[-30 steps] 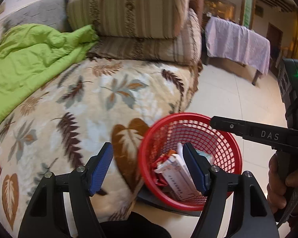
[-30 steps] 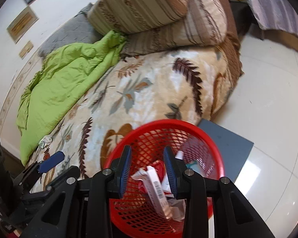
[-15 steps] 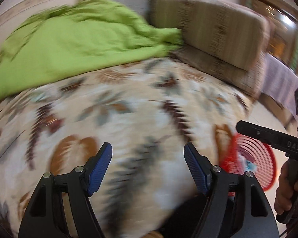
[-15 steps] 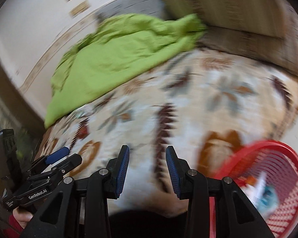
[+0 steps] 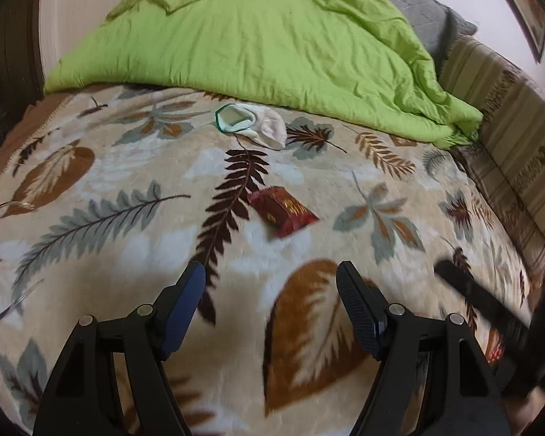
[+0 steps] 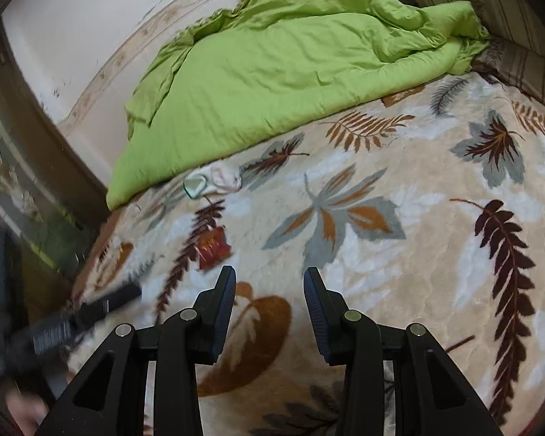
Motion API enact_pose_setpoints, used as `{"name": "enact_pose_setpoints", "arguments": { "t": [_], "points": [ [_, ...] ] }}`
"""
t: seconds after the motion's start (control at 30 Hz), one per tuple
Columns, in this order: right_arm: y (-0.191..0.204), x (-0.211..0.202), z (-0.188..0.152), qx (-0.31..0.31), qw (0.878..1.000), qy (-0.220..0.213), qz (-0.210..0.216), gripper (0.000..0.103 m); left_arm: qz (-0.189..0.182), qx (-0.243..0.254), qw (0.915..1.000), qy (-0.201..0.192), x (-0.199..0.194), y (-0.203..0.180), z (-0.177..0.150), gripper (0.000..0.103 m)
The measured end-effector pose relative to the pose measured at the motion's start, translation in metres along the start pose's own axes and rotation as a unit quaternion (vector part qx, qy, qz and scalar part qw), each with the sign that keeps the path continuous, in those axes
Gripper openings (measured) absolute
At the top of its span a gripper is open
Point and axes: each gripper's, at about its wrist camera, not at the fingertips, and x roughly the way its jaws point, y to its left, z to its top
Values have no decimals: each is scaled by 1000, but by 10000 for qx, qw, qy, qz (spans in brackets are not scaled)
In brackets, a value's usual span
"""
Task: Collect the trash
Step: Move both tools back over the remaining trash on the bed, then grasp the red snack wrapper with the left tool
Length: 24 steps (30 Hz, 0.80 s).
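A dark red snack wrapper (image 5: pixel 281 210) lies flat on the leaf-patterned blanket (image 5: pixel 134 239), a short way ahead of my left gripper (image 5: pixel 270 283), which is open and empty. The right wrist view shows the same wrapper (image 6: pixel 212 247) ahead and left of my right gripper (image 6: pixel 269 287), also open with nothing between its fingers. A white sock with a green cuff (image 5: pixel 252 125) lies farther back by the green quilt, and appears again as the sock (image 6: pixel 214 180) in the right view. The red basket is out of view.
A crumpled green quilt (image 5: pixel 272 43) covers the far side of the bed. Striped cushions (image 5: pixel 512 120) line the right end. The bed's left edge drops off beside dark furniture (image 6: pixel 14 200). The other gripper's arm shows blurred at the right (image 5: pixel 490 298).
Both grippers have swung left, away from the red basket of trash, and now face the middle of the bed, where the wrapper and sock have come into view. Both stay open.
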Motion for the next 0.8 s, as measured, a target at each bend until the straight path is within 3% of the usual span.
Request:
{"name": "enact_pose_setpoints", "arguments": {
  "t": [0.2, 0.4, 0.43, 0.47, 0.53, 0.7, 0.8],
  "points": [
    [-29, -6, 10, 229, 9995, -98, -206, 42, -51, -292, 9990, 346, 56, -8, 32, 74],
    [-36, -8, 12, 261, 9993, -69, -253, 42, 381, -491, 9943, 863, 123, -10, 45, 74],
    [-36, -7, 12, 256, 9993, -49, -257, 42, 445, -491, 9943, 836, 127, -9, 42, 70],
    [-36, -6, 12, 254, 9994, -29, -242, 42, 508, -434, 9951, 730, 125, -10, 40, 66],
    [-34, -5, 12, 240, 9995, -6, -203, 42, 628, -104, 9964, 556, 117, -13, 34, 34],
    [-26, 2, 10, 184, 9997, 76, -107, 42, 571, -194, 9981, 95, 73, 12, 18, 34],
    [-16, 9, 7, 90, 9998, 154, -68, 42, 407, -370, 9985, 64, 57, 32, 20, 34]
  ]
}}
